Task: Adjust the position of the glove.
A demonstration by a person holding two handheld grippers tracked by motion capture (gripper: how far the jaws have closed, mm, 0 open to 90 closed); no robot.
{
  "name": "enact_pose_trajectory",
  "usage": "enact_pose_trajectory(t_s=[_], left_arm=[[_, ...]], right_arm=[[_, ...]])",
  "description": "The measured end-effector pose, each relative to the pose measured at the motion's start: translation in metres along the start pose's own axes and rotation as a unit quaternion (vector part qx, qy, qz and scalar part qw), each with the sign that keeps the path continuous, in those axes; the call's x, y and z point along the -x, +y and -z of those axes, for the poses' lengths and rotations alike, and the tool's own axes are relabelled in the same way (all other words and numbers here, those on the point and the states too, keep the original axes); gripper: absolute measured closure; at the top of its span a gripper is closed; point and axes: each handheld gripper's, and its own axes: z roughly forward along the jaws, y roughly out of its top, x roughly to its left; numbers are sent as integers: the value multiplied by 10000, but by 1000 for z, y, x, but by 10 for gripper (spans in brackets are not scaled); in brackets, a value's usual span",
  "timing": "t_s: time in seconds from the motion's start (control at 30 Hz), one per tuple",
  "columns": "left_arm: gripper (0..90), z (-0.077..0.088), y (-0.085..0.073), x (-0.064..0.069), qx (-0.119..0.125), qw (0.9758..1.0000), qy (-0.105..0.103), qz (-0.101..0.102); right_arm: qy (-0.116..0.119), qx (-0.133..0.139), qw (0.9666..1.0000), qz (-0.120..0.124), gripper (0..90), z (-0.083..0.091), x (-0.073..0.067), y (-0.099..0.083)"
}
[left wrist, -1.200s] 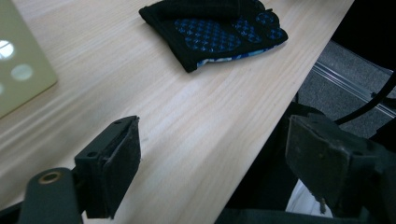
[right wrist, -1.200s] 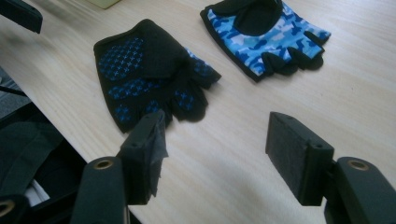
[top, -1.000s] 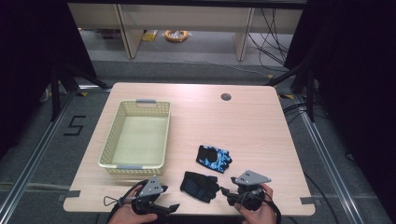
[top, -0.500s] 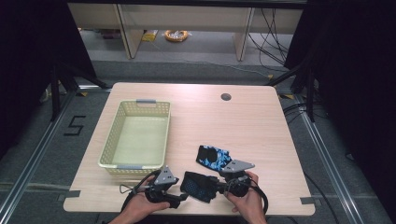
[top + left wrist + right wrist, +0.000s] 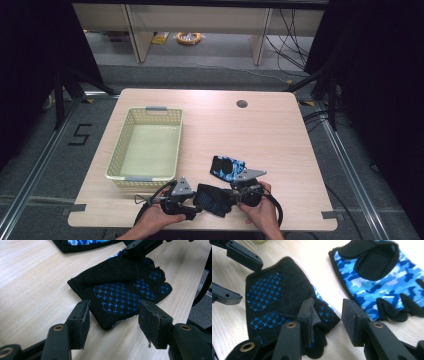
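Observation:
A black glove (image 5: 212,199) with blue star grips lies palm up near the table's front edge. My left gripper (image 5: 192,204) is at its left end and my right gripper (image 5: 234,196) at its right end. In the left gripper view the jaws (image 5: 113,322) stand open astride the glove's cuff corner (image 5: 110,322); they have just been closing, and the pads are clear of it. The right gripper (image 5: 328,316) is open over the glove's finger end (image 5: 325,312), its jaws also just closing. A blue camouflage glove (image 5: 227,168) (image 5: 372,272) lies just behind.
A pale yellow-green mesh basket (image 5: 145,177) stands at the left of the wooden table, close behind my left hand. A round cable hole (image 5: 242,104) is at the back. The table's front edge runs right under both hands.
Both hands have moved inward from the front corners toward the black glove, and each gripper's jaws have narrowed around one end of it. The gloves have not moved.

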Motion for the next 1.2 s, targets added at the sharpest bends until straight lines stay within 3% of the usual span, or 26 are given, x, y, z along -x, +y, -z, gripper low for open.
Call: enact_pose_trajectory(t_s=[0.03, 0.13, 0.17, 0.2, 0.3, 0.37, 0.43, 0.47, 0.5, 0.6, 0.63, 0.77, 0.8, 0.87, 0.93, 1.0, 1.03, 1.07, 1.2], left_arm=[[441, 1, 1, -1, -48, 9999, 14, -141], [529, 0, -1, 1, -38, 9999, 47, -151], [571, 1, -1, 1, -34, 9996, 71, -268], [646, 1, -1, 2, -45, 9996, 108, -241], [715, 3, -1, 2, -12, 9990, 136, -427], [799, 4, -1, 4, 58, 9996, 97, -262], [836, 5, -2, 5, 39, 9995, 93, -315], [842, 6, -2, 6, 21, 9993, 48, -382], [848, 4, -3, 8, 134, 9998, 2, -161], [856, 6, -3, 10, 41, 9995, -39, -317], [858, 6, -4, 13, 116, 9997, -45, -215], [858, 13, -4, 18, 141, 9992, -171, -329], [858, 13, -5, 20, 204, 9994, -233, -167], [858, 13, -6, 21, 159, 9994, -290, -126], [856, 10, -8, 18, 108, 9993, -222, -273], [851, 8, -9, 17, 91, 9997, -193, -156], [850, 9, -9, 15, 83, 9994, -207, -262], [849, 9, -9, 16, 78, 9997, -190, -132], [833, 8, -10, 16, 95, 9997, -205, -96]], right_arm=[[33, -93, 9999, 40, 641, -1, 2, 0], [150, -113, 9998, -98, 693, -3, 4, -1], [169, -82, 9997, -132, 722, -3, 5, -2], [209, -50, 9998, -23, 775, -3, 7, -2], [177, -23, 9998, -25, 828, -4, 5, -2], [180, 2, 9998, 75, 847, -3, 6, -1], [189, 98, 9997, 101, 855, -3, 6, -1], [224, 128, 9996, 100, 857, -3, 6, 0], [268, 23, 9996, 35, 859, 0, 5, 1], [314, 161, 9994, 45, 862, 0, 5, 4], [335, 98, 9994, 88, 863, 3, 6, 6], [371, 151, 9991, 152, 863, 7, 5, 10], [385, 187, 9990, 128, 864, 7, 4, 11], [390, 160, 9990, 126, 863, 8, 2, 11], [395, 126, 9991, 115, 862, 5, 2, 11], [361, 107, 9993, 42, 858, -1, 2, 8], [337, 7, 9994, 86, 854, -1, 3, 8], [330, 53, 9994, 26, 845, -4, 3, 7], [232, -76, 9997, 74, 808, -7, 4, 7]])
